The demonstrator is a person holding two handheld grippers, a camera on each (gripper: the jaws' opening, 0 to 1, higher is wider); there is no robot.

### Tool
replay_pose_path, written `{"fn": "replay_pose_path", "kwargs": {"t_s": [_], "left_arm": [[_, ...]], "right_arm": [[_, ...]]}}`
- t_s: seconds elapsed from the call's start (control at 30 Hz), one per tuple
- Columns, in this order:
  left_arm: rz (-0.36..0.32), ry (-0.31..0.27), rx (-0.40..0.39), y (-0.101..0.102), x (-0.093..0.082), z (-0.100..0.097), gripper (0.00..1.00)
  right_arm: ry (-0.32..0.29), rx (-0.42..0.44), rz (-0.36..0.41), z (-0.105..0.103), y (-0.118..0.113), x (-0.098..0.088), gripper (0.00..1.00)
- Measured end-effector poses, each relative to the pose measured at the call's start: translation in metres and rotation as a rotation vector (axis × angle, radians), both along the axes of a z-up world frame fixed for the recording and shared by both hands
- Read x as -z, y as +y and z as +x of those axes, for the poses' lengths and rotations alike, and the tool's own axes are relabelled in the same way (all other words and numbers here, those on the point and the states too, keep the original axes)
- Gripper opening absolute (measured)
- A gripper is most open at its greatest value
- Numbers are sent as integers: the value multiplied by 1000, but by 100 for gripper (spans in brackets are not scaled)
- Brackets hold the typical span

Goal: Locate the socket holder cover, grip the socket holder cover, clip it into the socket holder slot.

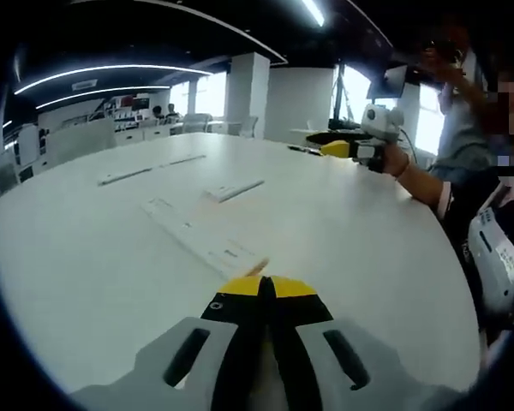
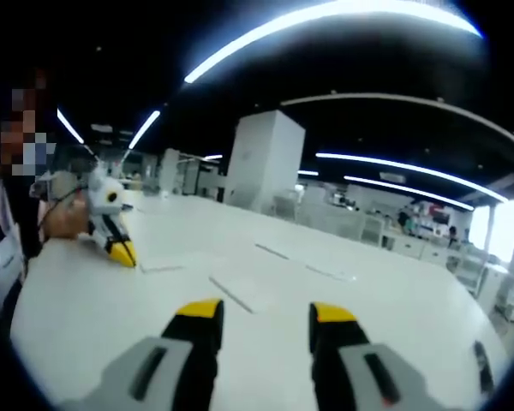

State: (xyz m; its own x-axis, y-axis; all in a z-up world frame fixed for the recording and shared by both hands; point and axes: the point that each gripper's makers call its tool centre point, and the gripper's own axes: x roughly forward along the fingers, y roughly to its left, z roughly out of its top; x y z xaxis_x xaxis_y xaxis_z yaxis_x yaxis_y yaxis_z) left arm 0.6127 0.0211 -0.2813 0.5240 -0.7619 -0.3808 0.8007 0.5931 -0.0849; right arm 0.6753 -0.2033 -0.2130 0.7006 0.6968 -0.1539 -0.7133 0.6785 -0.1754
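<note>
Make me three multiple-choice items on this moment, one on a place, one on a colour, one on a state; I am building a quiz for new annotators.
1. Where do the long white strips lie?
A. flat on the white table
B. on the floor
C. in a person's hand

2. What colour are the tips of the left tongs?
A. red
B. yellow
C. green

3. How do the right tongs stand?
A. shut on a strip
B. shut on nothing
C. open, holding nothing

Answers:
1 A: in the left gripper view the strips rest on the bare table, apart from both tongs.
2 B: both tips show yellow over black.
3 C: in the right gripper view a wide gap of table shows between the two tips, with nothing in it.
</note>
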Motion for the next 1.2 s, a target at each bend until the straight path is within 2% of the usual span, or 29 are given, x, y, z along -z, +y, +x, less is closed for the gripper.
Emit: {"fn": "replay_pose_path", "kwargs": {"t_s": [0.53,1.2], "left_arm": [[30,-64,-24,-1,-1,4,3],[40,-88,-42,1,-5,9,3]], "right_arm": [[11,3,-17,2,0,5,41],[17,-5,-31,-1,1,7,41]]}}
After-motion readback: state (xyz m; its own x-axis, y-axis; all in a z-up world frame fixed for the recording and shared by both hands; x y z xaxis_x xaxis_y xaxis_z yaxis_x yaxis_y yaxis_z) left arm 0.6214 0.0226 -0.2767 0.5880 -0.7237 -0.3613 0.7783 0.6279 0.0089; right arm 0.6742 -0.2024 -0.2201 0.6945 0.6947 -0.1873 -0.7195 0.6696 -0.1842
